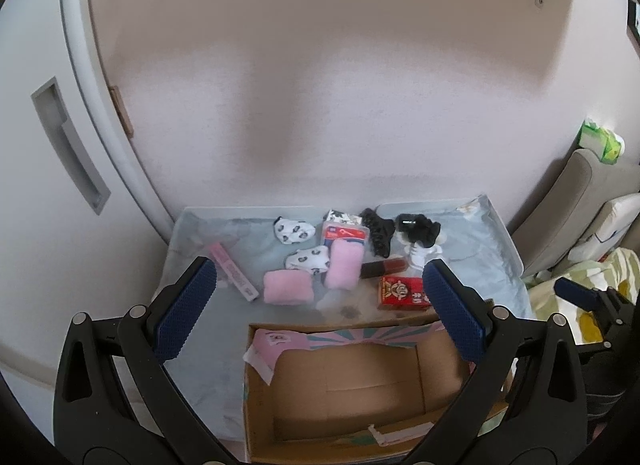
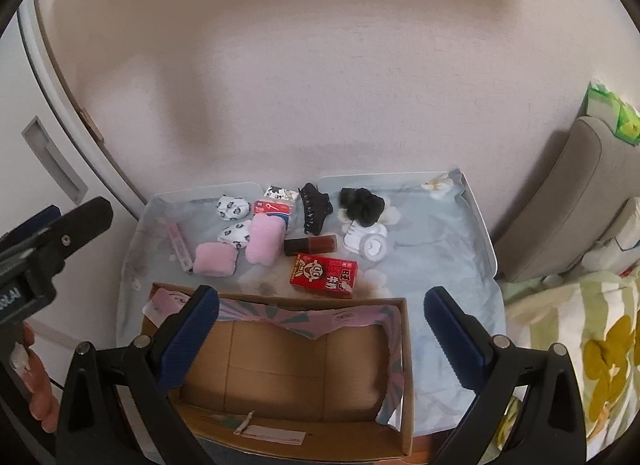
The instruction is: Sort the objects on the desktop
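An open, empty cardboard box sits at the near edge of a small table covered in pale blue cloth. Beyond it lie a red snack box, two pink fluffy rolls, a dark red bottle, a black hair claw, a black scrunchie and a pink tube. My left gripper and right gripper hover open and empty above the box.
White patterned socks, a red-blue packet and a white clip also lie on the table. A wall is behind, a white cabinet on the left, cushions and bedding on the right.
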Available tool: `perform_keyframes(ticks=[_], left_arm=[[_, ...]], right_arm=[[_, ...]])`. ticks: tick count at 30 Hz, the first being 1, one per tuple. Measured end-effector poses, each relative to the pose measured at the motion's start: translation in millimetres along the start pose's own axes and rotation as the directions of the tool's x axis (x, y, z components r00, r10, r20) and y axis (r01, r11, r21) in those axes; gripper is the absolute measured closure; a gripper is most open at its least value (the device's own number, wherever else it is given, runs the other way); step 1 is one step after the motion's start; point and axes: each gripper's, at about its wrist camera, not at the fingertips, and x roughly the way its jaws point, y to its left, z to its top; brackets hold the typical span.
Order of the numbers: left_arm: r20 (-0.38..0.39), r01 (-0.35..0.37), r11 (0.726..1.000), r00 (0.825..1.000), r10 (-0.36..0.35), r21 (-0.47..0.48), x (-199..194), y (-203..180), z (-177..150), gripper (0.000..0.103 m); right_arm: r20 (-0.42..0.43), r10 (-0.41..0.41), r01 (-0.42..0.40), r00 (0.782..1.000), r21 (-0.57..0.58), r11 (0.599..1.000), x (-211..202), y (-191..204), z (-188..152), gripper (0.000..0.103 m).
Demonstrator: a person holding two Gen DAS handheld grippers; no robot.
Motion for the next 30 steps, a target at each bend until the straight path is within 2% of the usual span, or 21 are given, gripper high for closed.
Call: perform_keyframes(ticks=[16, 20, 24, 30], left_arm=[[-0.068, 0.015, 0.999, 0.998, -0.017, -0.028, 22, 12, -5, 0.0], [-0.055, -0.04, 0.996, 0.998, 0.035, -0.083, 23, 51, 7, 0.0], [-0.068, -0.046, 0.987, 0.997, 0.036, -0.154, 34, 93, 14, 0.0], [-0.168, -0.078, 0.983, 0.985, 0.049, -0.169, 86, 129, 14, 0.0]], right_arm=[[-0.025, 0.005, -0.005, 1.0, 0.008, 1.0, 12, -5, -4, 0.001], [-0.026, 0.03, -0.03, 0.999, 0.008, 1.0, 14, -10, 4, 0.001], [-0.023, 0.052, -0.052, 0.998, -0.015, 0.999, 18, -16, 21, 0.001], [-0.111, 0.09, -0.095, 0.99, -0.048, 0.994, 58, -15, 51, 0.001]])
